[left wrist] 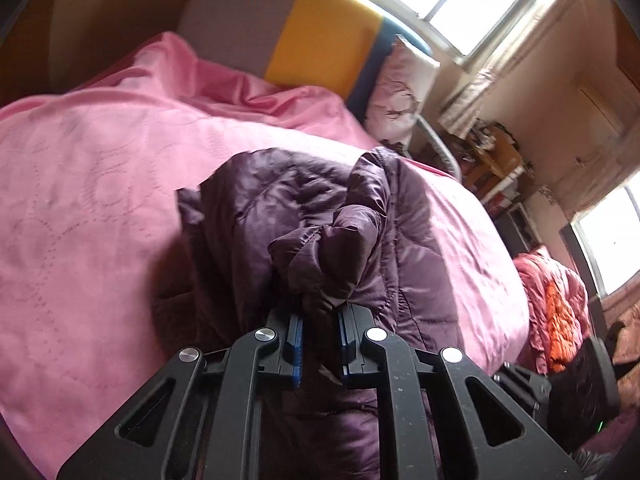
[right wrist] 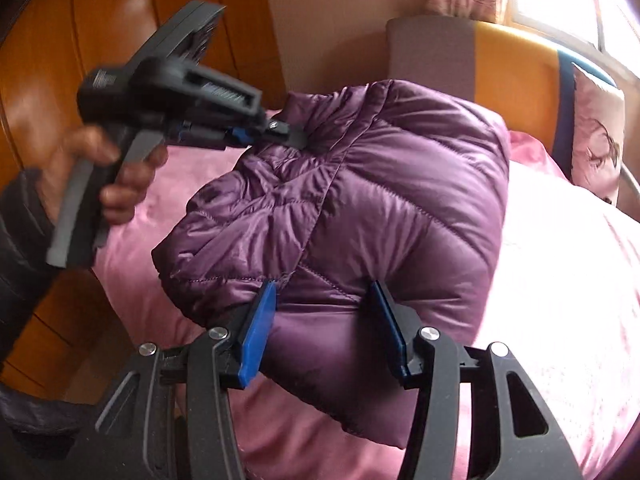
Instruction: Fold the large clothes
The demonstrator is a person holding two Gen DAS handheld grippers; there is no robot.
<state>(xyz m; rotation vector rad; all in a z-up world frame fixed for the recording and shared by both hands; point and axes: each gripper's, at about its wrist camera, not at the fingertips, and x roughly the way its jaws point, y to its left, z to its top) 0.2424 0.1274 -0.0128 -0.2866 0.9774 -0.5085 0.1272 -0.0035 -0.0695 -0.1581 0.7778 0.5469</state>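
Observation:
A purple quilted down jacket point(left wrist: 304, 216) lies bunched on a pink bedspread point(left wrist: 88, 184). My left gripper point(left wrist: 320, 312) is shut on a gathered fold of the jacket and lifts it off the bed. In the right wrist view the jacket point(right wrist: 400, 184) hangs raised in a puffy mass. My right gripper point(right wrist: 324, 300) has its blue pads point(right wrist: 260, 328) either side of a thick fold of the jacket's near edge, gripping it. The left gripper point(right wrist: 288, 134) also shows there, held by a hand, pinching the jacket's far top edge.
A grey, yellow and blue headboard point(left wrist: 320, 36) and a patterned pillow point(left wrist: 396, 92) are at the bed's far end. Cluttered shelves point(left wrist: 492, 164) and red-orange bedding point(left wrist: 556, 308) lie to the right. A wooden wardrobe point(right wrist: 80, 40) stands left of the bed.

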